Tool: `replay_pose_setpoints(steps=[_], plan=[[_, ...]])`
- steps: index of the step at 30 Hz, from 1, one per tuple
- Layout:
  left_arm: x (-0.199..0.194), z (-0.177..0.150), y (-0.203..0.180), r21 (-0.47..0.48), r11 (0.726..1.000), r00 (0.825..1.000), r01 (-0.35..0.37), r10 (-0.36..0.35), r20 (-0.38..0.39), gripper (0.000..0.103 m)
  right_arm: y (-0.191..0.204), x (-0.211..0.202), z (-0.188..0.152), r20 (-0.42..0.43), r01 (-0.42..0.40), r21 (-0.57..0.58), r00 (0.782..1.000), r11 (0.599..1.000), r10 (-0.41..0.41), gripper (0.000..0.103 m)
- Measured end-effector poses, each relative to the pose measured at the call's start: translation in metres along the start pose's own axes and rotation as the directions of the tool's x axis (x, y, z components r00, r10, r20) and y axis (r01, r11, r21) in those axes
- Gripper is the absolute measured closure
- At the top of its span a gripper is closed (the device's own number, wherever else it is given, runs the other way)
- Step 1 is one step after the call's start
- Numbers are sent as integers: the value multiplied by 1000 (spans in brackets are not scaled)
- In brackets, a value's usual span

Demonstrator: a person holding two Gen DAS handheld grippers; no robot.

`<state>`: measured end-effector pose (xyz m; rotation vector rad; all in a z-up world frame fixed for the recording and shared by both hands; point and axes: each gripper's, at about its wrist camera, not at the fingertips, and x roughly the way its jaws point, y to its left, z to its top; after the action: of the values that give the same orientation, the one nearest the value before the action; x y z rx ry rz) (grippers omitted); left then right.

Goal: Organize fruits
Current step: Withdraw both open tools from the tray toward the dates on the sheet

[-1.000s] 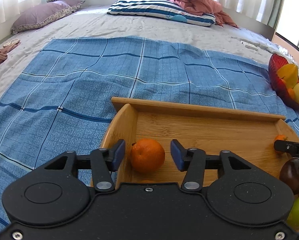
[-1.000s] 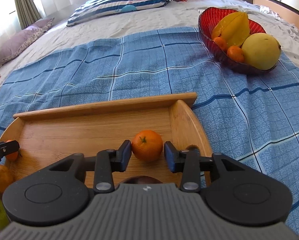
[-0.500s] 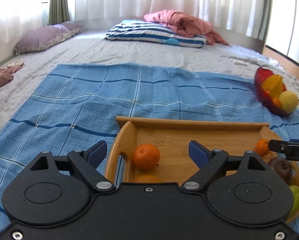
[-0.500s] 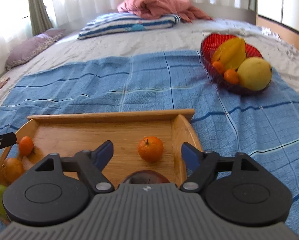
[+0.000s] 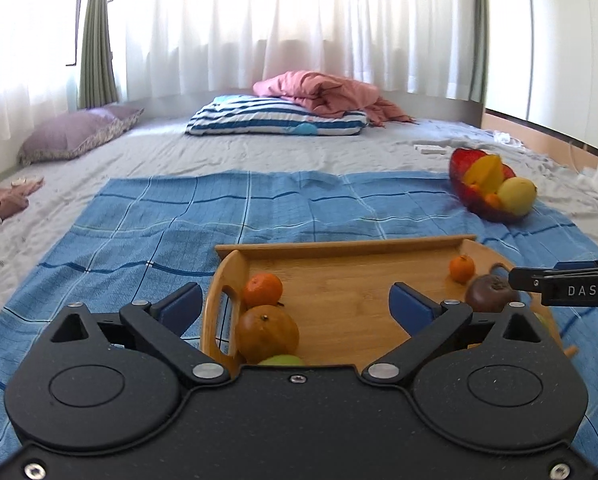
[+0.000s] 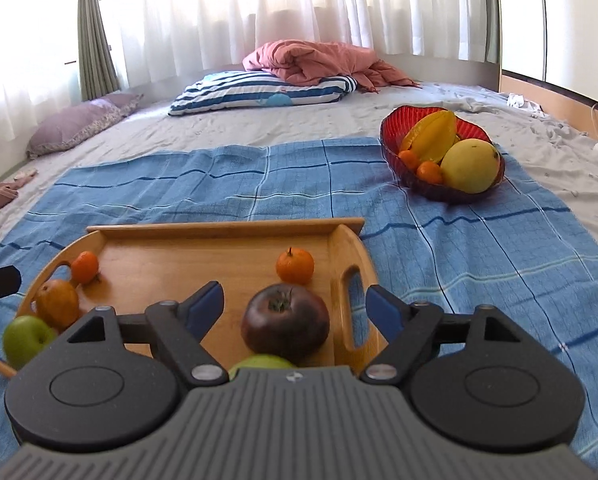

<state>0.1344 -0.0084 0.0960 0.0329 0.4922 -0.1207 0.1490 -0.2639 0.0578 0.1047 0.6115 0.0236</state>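
A wooden tray [image 5: 339, 246] [image 6: 227, 227] lies on a blue checked cloth. At its left end sit a small mandarin [image 5: 263, 289] [image 6: 85, 267], a larger orange fruit [image 5: 267, 333] [image 6: 57, 303] and a green apple [image 6: 27, 339]. At its right end sit a mandarin [image 6: 295, 265] [image 5: 462, 268], a dark purple fruit [image 6: 286, 322] [image 5: 489, 293] and another green fruit [image 6: 261, 361]. My left gripper [image 5: 297, 306] is open and empty above the left end. My right gripper [image 6: 295, 307] is open and empty above the dark fruit; its finger [image 5: 567, 289] shows in the left wrist view.
A red glass bowl [image 6: 395, 142] [image 5: 459, 162] with a starfruit, a yellow fruit and small oranges stands on the cloth, far right. Pillows [image 6: 259, 90] and a pink blanket [image 6: 319, 58] lie at the bed's far end. The tray's handles [image 6: 351, 312] stand up at both ends.
Both grippers opened, letting go of a mandarin each, then drew back and up from the tray. More fruit near the tray's front has come into view.
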Motion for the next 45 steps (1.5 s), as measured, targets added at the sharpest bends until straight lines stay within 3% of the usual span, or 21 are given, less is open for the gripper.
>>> replay_pose_setpoints(steps=[8,17,21,31,45], plan=[[-44,9,-1,-41,997,997,64,-62,43,2,-2,-31,-10,41,-43,24,998,999,42,15],[-74,2,-7,-31,999,999,28,-28,21,2,9,-63,-21,114,-62,5,992,998,61,13],[-79,-11,-9,-57,997,999,44,-45,-7,2,12,-71,-29,131,-62,-6,989,998,63,13],[-71,-55,-7,-130,991,998,38,-45,-53,2,10,-78,-71,160,-26,-15,987,1000,28,11],[-49,-103,-34,-52,998,999,21,-23,-46,1,10,-70,-128,149,35,-38,988,999,-29,11]])
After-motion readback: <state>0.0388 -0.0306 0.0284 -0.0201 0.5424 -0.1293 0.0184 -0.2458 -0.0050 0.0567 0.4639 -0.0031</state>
